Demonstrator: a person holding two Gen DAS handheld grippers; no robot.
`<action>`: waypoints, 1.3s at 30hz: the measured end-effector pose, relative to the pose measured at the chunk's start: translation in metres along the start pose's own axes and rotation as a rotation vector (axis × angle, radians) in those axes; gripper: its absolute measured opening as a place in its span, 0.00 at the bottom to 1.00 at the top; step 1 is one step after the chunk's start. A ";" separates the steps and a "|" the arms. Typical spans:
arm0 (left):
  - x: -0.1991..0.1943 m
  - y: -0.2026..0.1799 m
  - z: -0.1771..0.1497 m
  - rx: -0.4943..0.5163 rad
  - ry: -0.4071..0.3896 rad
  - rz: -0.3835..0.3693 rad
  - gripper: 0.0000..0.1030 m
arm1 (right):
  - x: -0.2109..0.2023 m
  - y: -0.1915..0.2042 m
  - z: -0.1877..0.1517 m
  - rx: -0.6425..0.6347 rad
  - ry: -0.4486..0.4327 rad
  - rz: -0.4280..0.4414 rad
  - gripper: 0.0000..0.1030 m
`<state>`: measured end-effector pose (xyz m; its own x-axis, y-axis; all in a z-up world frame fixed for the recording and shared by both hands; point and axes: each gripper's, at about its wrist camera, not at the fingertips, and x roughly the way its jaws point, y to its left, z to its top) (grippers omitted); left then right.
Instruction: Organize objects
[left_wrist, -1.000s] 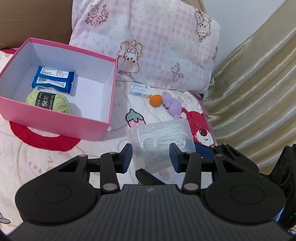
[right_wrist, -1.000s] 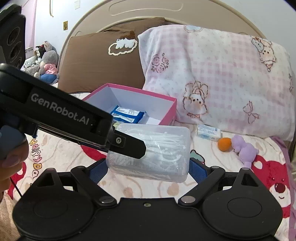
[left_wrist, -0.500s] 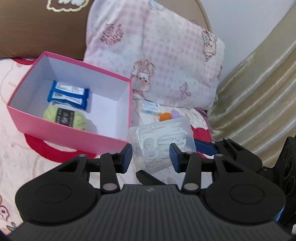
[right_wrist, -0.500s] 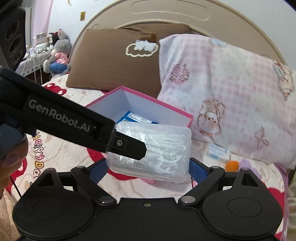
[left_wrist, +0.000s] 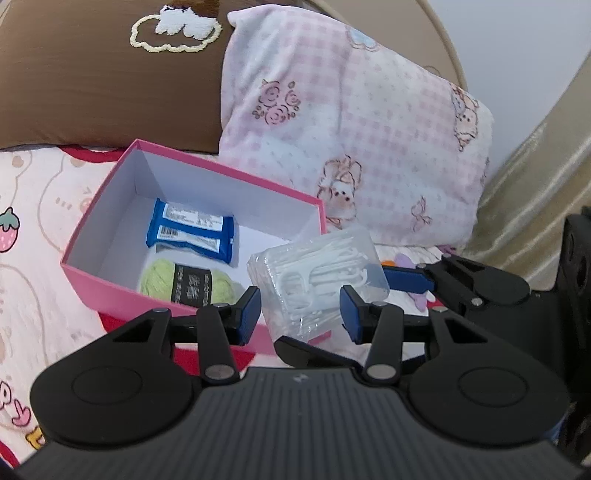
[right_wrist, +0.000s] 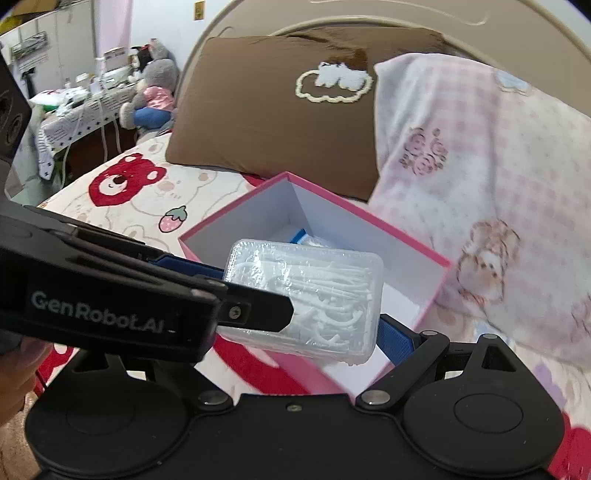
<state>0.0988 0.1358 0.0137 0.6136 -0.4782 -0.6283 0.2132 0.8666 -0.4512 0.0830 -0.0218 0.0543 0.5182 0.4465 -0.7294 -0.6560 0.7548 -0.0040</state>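
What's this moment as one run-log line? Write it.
right gripper: shut on floss-pick box | left gripper: at it, grip unclear | pink box: holds blue packet, green yarn

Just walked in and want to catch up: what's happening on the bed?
A person is tidying small items into a pink box. The right gripper holds a clear case of floss picks over the box's near corner. The left gripper is open, its fingers apart, beside the case. A blue packet and green yarn already lie inside.
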 end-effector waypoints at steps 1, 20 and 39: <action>0.002 0.002 0.005 -0.006 0.005 -0.002 0.43 | 0.003 -0.003 0.005 -0.008 0.015 0.011 0.92; 0.090 0.035 0.053 -0.097 0.153 -0.014 0.43 | 0.063 -0.048 0.036 0.005 0.186 -0.019 0.75; 0.200 0.082 0.068 -0.173 0.390 -0.052 0.45 | 0.143 -0.079 0.018 0.094 0.280 -0.081 0.59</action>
<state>0.2909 0.1213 -0.1061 0.2646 -0.5678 -0.7795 0.0850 0.8189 -0.5677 0.2182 -0.0091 -0.0375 0.3871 0.2427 -0.8895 -0.5580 0.8296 -0.0165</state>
